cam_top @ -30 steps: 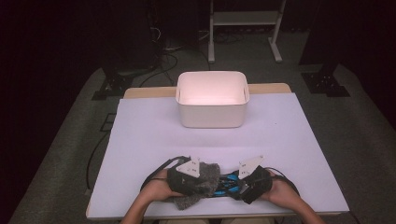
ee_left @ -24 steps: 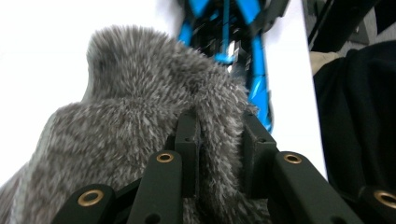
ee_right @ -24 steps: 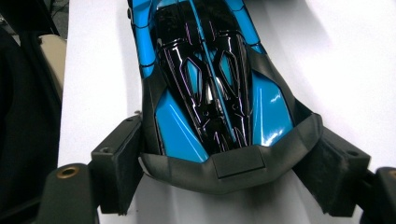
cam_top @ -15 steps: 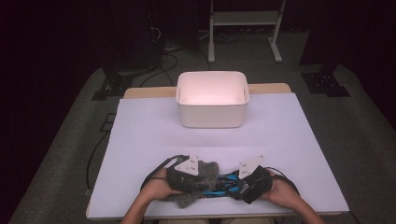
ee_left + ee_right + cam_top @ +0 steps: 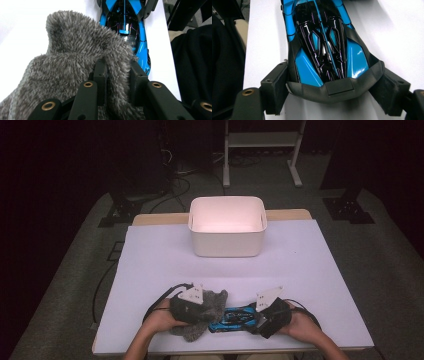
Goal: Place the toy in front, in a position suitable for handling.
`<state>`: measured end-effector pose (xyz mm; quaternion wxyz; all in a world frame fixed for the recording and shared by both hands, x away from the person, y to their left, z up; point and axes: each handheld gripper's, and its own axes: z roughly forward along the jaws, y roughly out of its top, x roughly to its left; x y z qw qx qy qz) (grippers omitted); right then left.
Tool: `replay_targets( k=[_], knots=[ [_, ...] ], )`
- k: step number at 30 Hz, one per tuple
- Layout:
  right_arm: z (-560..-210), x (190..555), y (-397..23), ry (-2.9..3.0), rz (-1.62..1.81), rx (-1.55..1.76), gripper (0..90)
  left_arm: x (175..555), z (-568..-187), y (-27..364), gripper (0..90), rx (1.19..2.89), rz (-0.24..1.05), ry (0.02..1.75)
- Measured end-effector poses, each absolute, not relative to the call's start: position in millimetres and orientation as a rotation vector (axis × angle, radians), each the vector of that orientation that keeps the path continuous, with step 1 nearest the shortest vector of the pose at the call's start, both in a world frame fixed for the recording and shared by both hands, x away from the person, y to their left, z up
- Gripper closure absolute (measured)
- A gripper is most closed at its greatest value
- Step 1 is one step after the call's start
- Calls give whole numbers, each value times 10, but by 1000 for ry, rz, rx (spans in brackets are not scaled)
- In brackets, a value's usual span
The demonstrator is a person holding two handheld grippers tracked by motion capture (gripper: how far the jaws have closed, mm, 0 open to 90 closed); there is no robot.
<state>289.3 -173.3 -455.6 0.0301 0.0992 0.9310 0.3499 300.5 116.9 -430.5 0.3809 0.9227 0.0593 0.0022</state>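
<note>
Shaggy grey cloth [image 5: 75, 57] — soft, matt; toy car [image 5: 324, 45] glossy blue-black plastic; white bin [image 5: 226, 226] smooth, matt plastic.

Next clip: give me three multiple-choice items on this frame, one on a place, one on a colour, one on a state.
1. Where is the white bin?
A. at the table's far side, middle
B. at the near edge
C. on the floor

2. The toy car is mostly:
A. red
B. blue and black
C. yellow

3. The left gripper is:
A. wide open over bare table
B. pinching a fold of the grey fuzzy cloth
C. inside the bin

Answers: A, it stands beyond both hands; B, its body panels show it; B, the fold sits between the jaws.
</note>
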Motion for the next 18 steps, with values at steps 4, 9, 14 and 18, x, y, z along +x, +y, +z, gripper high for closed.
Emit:
replay_targets(
  k=[4, 9, 14, 18],
  knots=[
    [-4556, 2891, -1733, 2869, 1077, 308, 215, 2936, -4277, 1001, 732, 2349, 47, 113],
    [-4563, 2892, -1740, 2867, 1092, 307, 215, 2898, -4248, 911, 728, 2365, 78, 86],
    [-4563, 2890, -1738, 2866, 1090, 309, 215, 2937, -4254, 1001, 721, 2385, 60, 119],
    [-4563, 2890, -1739, 2864, 1091, 309, 215, 2941, -4239, 1077, 721, 2420, 92, 147]
  ],
)
